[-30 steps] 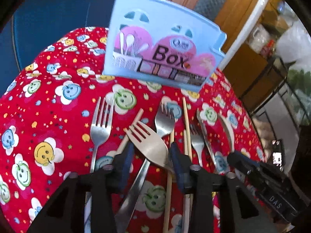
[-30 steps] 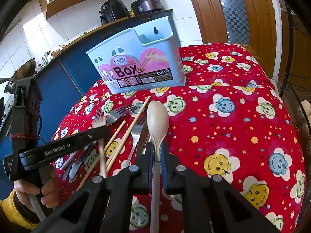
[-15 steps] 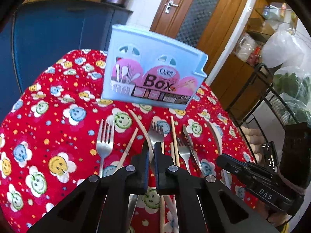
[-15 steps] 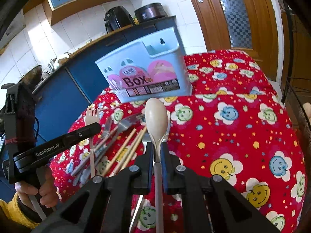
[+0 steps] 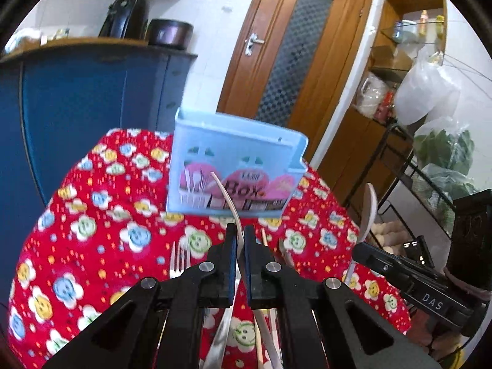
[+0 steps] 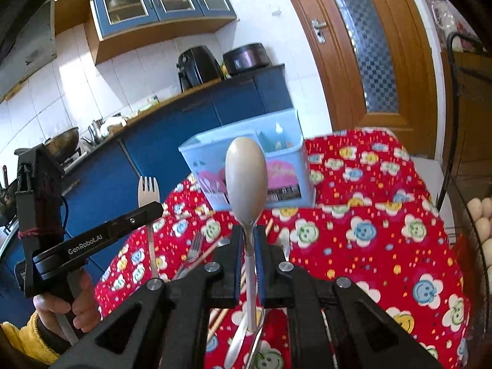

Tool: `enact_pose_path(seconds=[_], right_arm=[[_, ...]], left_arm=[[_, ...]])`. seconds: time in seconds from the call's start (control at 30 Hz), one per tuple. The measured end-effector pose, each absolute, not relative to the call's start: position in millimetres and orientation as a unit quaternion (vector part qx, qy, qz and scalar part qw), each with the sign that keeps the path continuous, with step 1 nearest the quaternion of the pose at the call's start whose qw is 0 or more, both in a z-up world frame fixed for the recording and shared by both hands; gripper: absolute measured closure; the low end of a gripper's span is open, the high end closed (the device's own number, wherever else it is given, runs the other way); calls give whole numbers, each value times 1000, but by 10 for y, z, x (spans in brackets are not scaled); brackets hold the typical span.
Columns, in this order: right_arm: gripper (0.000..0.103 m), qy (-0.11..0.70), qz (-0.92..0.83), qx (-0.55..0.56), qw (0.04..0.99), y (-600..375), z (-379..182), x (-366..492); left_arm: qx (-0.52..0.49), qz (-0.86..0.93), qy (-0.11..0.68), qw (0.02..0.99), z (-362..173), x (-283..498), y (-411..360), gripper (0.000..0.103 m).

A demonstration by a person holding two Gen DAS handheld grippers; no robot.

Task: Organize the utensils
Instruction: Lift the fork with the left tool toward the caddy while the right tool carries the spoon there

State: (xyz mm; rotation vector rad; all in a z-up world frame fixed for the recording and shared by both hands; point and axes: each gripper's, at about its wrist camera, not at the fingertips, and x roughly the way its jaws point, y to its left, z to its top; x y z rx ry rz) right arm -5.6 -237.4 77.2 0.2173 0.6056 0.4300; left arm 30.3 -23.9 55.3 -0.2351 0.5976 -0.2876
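My left gripper [image 5: 240, 236] is shut on a beige fork [image 5: 229, 201], seen edge-on and lifted above the table; in the right wrist view the fork [image 6: 148, 189] stands upright in that gripper [image 6: 150, 212]. My right gripper [image 6: 249, 240] is shut on a beige spoon [image 6: 246, 178], bowl up, also lifted; the spoon shows in the left wrist view [image 5: 369, 212]. The light blue utensil box [image 5: 233, 172] stands on the red smiley tablecloth [image 5: 101, 224] beyond both grippers. It also shows in the right wrist view [image 6: 276, 166], with divided compartments.
A metal fork [image 5: 179, 259], chopsticks [image 6: 215, 249] and more cutlery lie on the cloth below the grippers. Blue cabinets [image 5: 77, 107] stand behind the table, a wooden door [image 5: 292, 49] beyond. A wire rack with eggs [image 6: 482, 221] is at the right.
Both grippers have risen from the table, carrying the fork and the spoon upward. The left gripper closed on the fork within the last second.
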Motion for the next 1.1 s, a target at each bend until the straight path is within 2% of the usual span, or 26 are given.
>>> enact_pose_path(seconds=[0.5,0.63,0.8,0.87,0.93,1.0,1.1], right_arm=[[98,259,191,84,943,-2316,1085,136],[98,277,178,91,940,-2366,1009,206],[97,342,156,117,919,-2520,758,405],[94,361,147,122,913,-2565,661,458],[80,383,137,139,903,-2627,539,528],[73,400,131,164,892,-2697,431,573],[71,435,116,195,871,-2764,254,671]], left_arm=[[-103,-140,240,955,985,557,-52,99],[-103,-139,231,957,1043,610,-14,99],[-106,-134,235,957,999,650,21,99],[-110,-133,239,956,967,661,35,99],[-112,-130,242,955,930,672,48,99],[-107,-125,243,956,898,670,45,99],[-99,-119,244,957,857,659,35,99]])
